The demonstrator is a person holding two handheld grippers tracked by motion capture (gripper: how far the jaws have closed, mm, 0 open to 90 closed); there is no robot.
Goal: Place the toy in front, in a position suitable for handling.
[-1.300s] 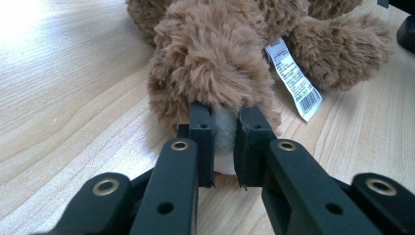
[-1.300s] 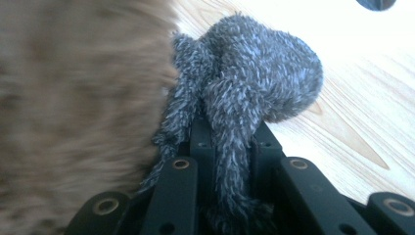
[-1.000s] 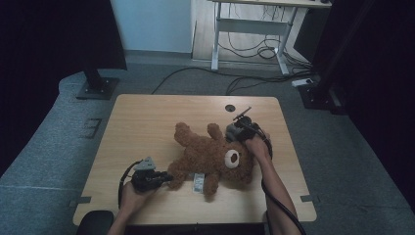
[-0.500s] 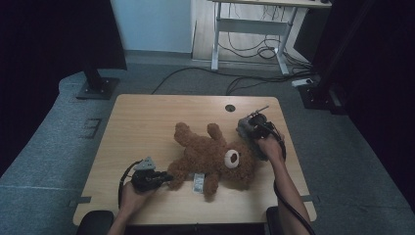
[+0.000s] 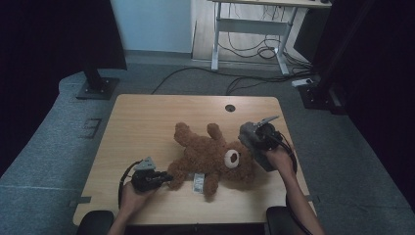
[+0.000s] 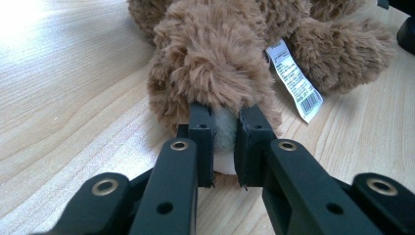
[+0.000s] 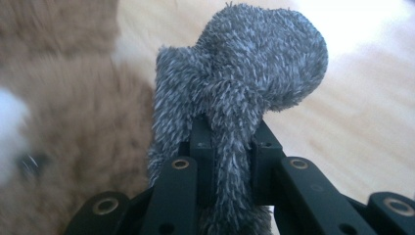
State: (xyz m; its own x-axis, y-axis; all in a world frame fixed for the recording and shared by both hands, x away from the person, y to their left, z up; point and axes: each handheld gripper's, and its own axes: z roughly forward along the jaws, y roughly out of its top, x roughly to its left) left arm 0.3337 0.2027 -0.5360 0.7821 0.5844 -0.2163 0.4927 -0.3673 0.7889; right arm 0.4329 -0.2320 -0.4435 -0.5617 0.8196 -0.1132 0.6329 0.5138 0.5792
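- Brown teddy bear (image 5: 213,156) lies flat on the wooden surface (image 5: 142,122), head toward my right, white tag (image 5: 197,183) at its near side.
- My left claw (image 6: 225,142) is clamped on the pale tip of one bear paw, low on the surface, jaws pinching the plush.
- My right claw (image 7: 232,147) grips a grey fuzzy cloth (image 7: 244,73), held raised beside the bear's head.
- In the high view the grey cloth (image 5: 248,134) sits just right of the muzzle.
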